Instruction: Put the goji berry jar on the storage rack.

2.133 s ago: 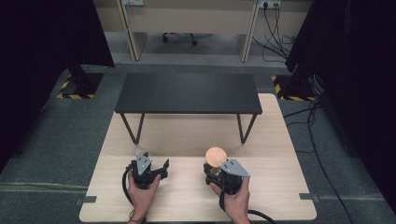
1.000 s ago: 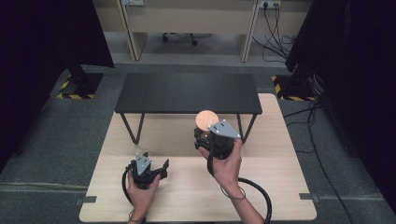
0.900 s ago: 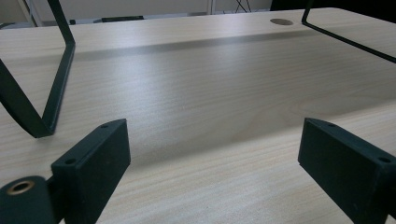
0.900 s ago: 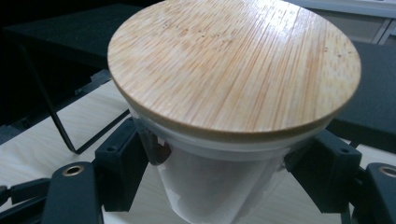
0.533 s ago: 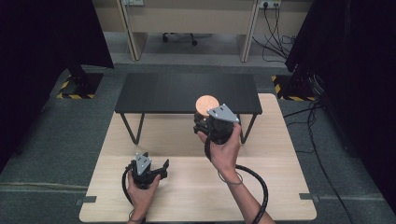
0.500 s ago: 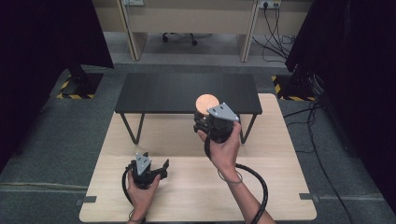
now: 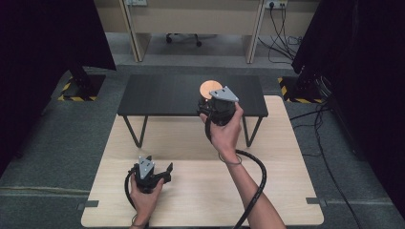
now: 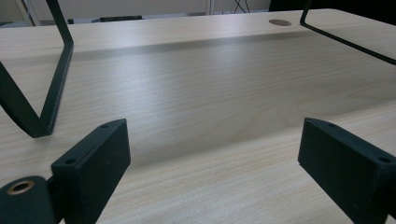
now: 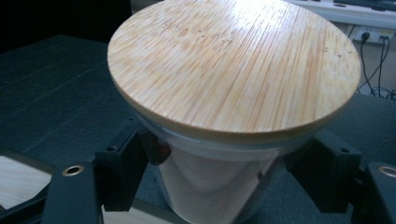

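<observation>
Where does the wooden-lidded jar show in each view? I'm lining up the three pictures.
High view: the jar sits upper centre, held by the right gripper above the black shelf.
Left gripper view: not in it.
Right gripper view: the jar sits centre, clamped below its lid.
Shared landmark: the light wooden table.

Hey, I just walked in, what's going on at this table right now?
A person is working with a claw in each hand. The right claw is shut on a glass jar with a round bamboo lid, held above the black shelf that stands on the wooden table. The left claw sits low over the table near the person, its jaws open with nothing between them.
</observation>
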A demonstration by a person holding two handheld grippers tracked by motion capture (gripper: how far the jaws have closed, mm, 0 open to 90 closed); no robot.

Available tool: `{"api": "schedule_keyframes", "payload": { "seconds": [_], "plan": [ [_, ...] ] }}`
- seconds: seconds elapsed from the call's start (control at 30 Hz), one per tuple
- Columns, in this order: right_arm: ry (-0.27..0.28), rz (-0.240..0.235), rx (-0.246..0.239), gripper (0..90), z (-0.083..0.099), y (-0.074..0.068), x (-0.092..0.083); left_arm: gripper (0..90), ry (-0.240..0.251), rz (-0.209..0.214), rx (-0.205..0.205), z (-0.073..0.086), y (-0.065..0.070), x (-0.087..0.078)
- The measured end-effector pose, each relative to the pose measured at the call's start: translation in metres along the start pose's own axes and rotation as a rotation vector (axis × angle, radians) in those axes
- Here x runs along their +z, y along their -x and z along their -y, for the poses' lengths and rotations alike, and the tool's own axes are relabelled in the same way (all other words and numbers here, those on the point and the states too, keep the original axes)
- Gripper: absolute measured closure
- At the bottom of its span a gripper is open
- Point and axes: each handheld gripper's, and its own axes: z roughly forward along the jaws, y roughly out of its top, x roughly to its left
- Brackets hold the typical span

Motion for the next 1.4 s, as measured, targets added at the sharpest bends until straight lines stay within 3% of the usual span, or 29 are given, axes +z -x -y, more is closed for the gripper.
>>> {"api": "schedule_keyframes", "payload": {
  "seconds": [0.27,0.67,1.4],
  "plan": [
    [-0.022,0.009,0.017,25.9,-0.004,0.005,0.018,8.5,0.000,0.001,-0.001,0.000,0.000,0.000],
    [-0.020,-0.019,0.037,26.0,-0.004,0.015,0.032,8.5,0.000,-0.001,0.001,0.000,0.000,0.000],
    [-0.005,-0.011,0.038,25.8,-0.001,0.014,0.036,8.5,-0.001,0.000,0.000,0.000,0.000,0.000]
  ]
}}
